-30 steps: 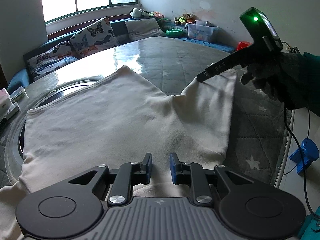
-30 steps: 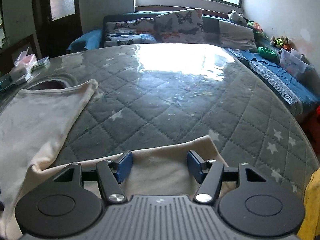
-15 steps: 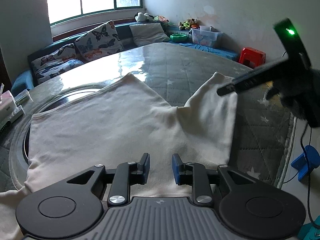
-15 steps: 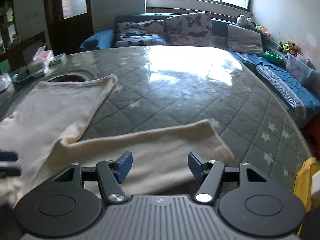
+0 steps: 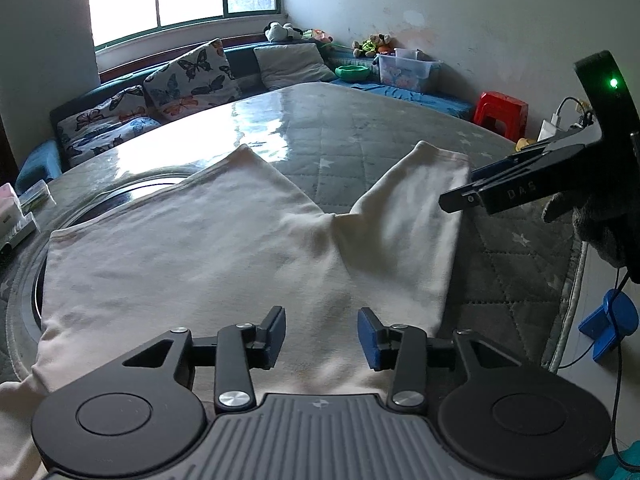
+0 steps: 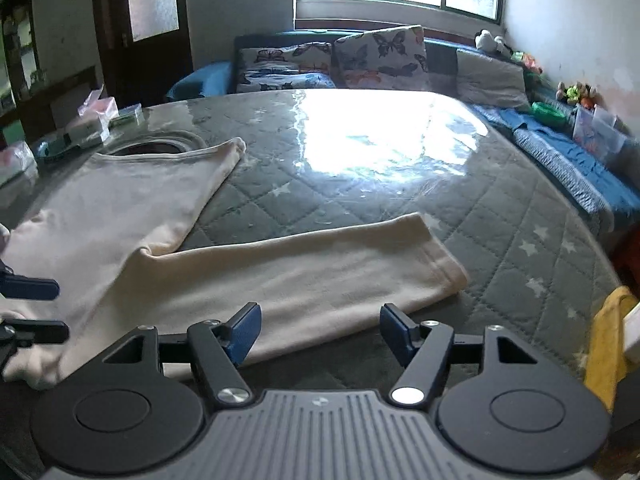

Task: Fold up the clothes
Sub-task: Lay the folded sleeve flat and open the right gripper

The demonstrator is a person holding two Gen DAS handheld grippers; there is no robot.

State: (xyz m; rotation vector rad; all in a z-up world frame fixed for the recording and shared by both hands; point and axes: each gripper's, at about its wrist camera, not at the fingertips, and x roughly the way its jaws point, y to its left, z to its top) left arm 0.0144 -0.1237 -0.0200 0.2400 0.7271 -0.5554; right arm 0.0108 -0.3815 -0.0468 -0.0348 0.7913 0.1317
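Nearest the left gripper (image 5: 322, 336), whose jaws stand partly open with nothing between them, lies the waist end of the trousers (image 5: 192, 248), cream and spread flat on the worktop (image 5: 360, 136) (a quilted grey cover under clear film). The right gripper (image 6: 320, 332) hangs over the near leg (image 6: 304, 276) with its jaws wide apart and empty; in the left view its tips sit just beside that leg's cuff (image 5: 444, 160). Beyond the near leg the other leg (image 6: 160, 184) runs off toward the worktop's round hole, the two splaying in a V from the crotch. The cloth looks light, soft and limp, likely to sag and drag between holds, and the film under it may let it slide. The hemmed cuffs and waistband corners look the firmest places to pinch.
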